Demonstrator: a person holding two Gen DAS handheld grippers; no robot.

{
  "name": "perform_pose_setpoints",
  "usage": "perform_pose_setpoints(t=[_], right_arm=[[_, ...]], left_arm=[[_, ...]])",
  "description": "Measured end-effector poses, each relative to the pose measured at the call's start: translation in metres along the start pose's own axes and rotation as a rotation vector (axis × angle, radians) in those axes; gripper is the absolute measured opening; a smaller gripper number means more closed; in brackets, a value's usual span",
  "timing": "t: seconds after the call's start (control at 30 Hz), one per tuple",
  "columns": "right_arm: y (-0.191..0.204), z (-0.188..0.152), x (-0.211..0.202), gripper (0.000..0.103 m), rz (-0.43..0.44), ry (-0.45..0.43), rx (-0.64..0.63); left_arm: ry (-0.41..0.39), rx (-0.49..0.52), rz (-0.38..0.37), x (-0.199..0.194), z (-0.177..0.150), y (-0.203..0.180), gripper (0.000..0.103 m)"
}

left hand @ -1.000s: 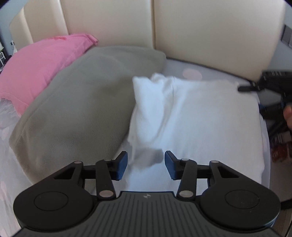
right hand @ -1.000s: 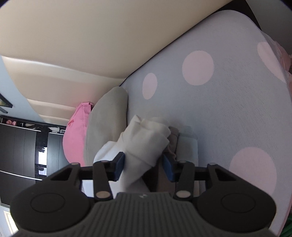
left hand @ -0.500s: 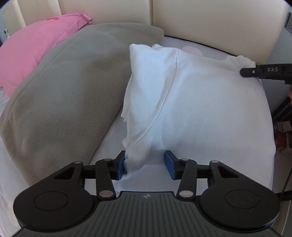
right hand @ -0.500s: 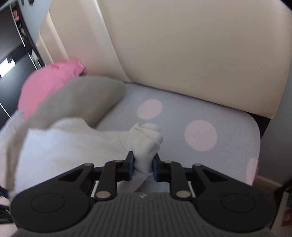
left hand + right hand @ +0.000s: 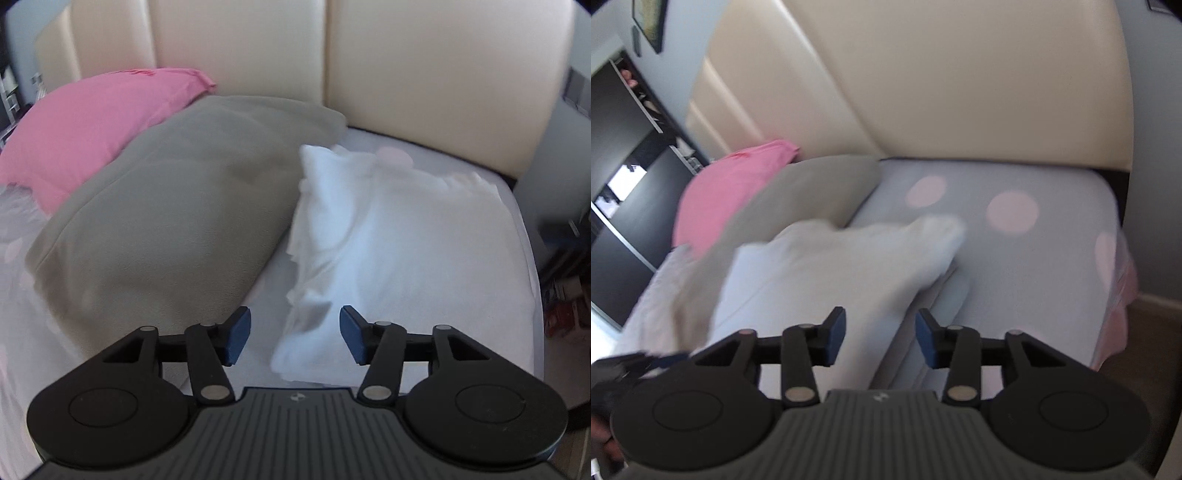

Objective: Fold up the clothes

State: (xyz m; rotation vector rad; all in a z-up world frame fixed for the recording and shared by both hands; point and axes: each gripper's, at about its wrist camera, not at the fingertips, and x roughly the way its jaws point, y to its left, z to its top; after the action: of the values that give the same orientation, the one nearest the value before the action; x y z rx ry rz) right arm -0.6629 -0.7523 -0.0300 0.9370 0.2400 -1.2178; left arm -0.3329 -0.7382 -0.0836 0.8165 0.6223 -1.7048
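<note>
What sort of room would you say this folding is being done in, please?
Most likely a bedroom: a bed with a padded cream headboard, a polka-dot sheet, and a pink pillow beside a grey one. A white garment lies spread on the bed.

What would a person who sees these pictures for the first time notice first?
The bright white cotton garment spread on the grey bed sheet with pale pink dots stands out most, just ahead of the open left gripper. Beside it, toward the left of the left wrist view, lie a big grey-green fleece pillow and a vivid pink pillow against the cream padded headboard.
</note>
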Motion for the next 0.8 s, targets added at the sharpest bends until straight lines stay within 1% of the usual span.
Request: perform_pose_setpoints(t=[0.1,0.2,0.23,0.33,0.4,0.43,0.47,0.5,0.53,0.6,0.63,0.67,0.7,0.73,0.77,0.8], right_arm=[[0.01,-0.036,-0.014,0.05,0.068,0.055,0.015],[0.009,-0.06,-0.011,0.05,0.074,0.098,0.055],[0.006,-0.065,-0.008,0.05,0.079,0.109,0.078],[-0.007,-0.074,0.003,0.049,0.131,0.151,0.198],[-0.007,-0.077,0.008,0.048,0.152,0.165,0.222],[-0.005,-0.078,0.011,0.048,0.157,0.172,0.223],[-0.003,-0.079,0.014,0.047,0.163,0.18,0.225],[-0.002,-0.08,0.015,0.046,0.172,0.187,0.226],[0.0,-0.081,0.016,0.041,0.181,0.195,0.228],[0.003,-0.081,0.02,0.041,0.193,0.21,0.235],[0.004,-0.081,0.023,0.041,0.196,0.219,0.241],[0.005,-0.082,0.026,0.041,0.188,0.23,0.244],[0.007,-0.081,0.028,0.041,0.177,0.236,0.241],[0.009,-0.079,0.025,0.037,0.186,0.234,0.241],[0.012,-0.077,0.021,0.014,0.195,0.232,0.241],[0.015,-0.075,0.017,0.014,0.204,0.23,0.24]], left_arm=[[0.017,-0.111,-0.023,0.003,-0.007,0.015,0.055],[0.046,-0.238,-0.088,0.013,-0.017,0.029,0.055],[0.061,-0.278,-0.106,0.017,-0.021,0.033,0.055],[0.093,-0.39,-0.139,0.029,-0.032,0.044,0.055],[0.101,-0.458,-0.169,0.036,-0.038,0.049,0.055],[0.101,-0.485,-0.184,0.037,-0.039,0.051,0.054],[0.098,-0.51,-0.199,0.038,-0.039,0.052,0.046],[0.092,-0.524,-0.211,0.037,-0.038,0.052,0.041],[0.087,-0.53,-0.22,0.036,-0.037,0.052,0.03],[0.087,-0.521,-0.217,0.035,-0.031,0.049,0.025],[0.089,-0.511,-0.208,0.035,-0.028,0.047,0.02],[0.087,-0.5,-0.198,0.035,-0.025,0.046,0.016],[0.086,-0.494,-0.194,0.035,-0.022,0.045,0.015],[0.084,-0.489,-0.191,0.033,-0.02,0.044,0.013],[0.073,-0.477,-0.189,0.03,-0.017,0.043,0.012],[0.059,-0.463,-0.188,0.027,-0.014,0.041,0.012]])
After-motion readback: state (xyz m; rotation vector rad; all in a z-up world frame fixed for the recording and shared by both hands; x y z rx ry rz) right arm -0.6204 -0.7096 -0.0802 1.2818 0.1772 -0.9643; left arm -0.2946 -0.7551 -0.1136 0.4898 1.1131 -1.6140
